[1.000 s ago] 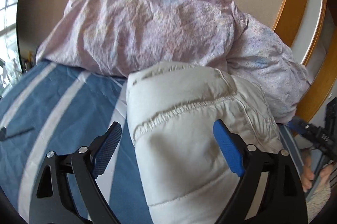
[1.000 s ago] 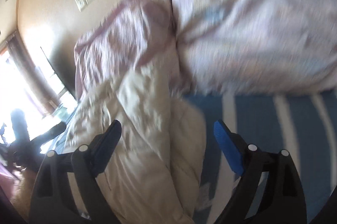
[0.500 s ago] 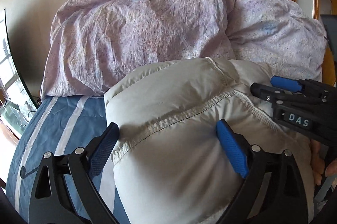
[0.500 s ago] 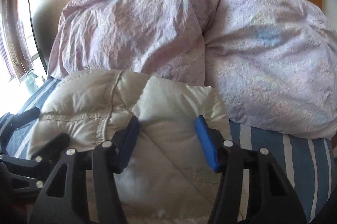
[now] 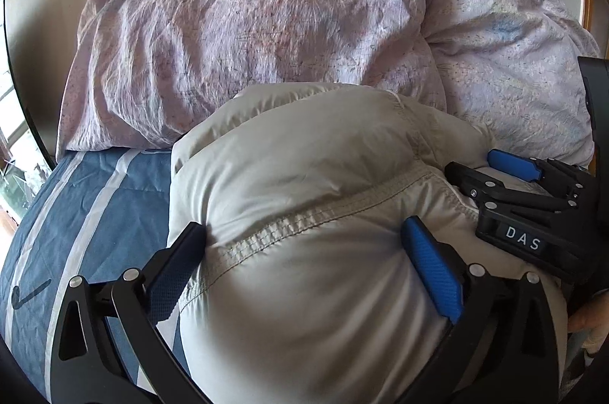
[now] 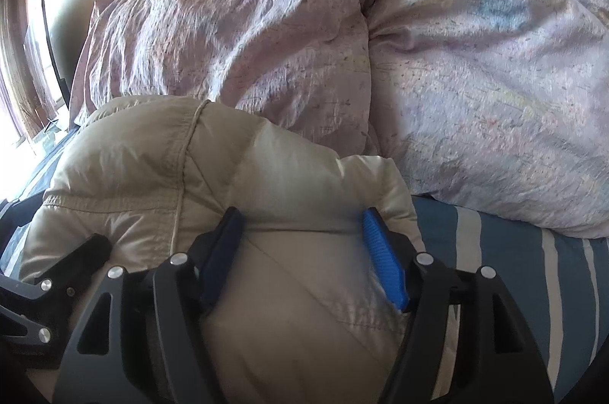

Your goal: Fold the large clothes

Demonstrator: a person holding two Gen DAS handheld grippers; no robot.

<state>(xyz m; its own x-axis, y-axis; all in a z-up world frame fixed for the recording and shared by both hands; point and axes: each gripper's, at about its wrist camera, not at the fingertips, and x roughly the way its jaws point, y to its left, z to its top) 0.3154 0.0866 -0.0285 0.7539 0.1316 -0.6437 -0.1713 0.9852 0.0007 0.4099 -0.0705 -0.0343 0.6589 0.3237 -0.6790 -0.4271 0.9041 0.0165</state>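
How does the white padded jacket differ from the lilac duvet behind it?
The padded jacket is plain off-white, smooth, with stitched seams; the duvet is lilac, faintly patterned and finely wrinkled. The jacket is the smaller bundle, in front; the duvet is heaped higher behind it against the wall. Both grippers straddle the jacket; neither reaches the duvet. Both are puffy and lie on the blue striped bedsheet.

Both claws — left claw, right claw — black frames, silver screws, blue ribbed pads; one marked "DAS".
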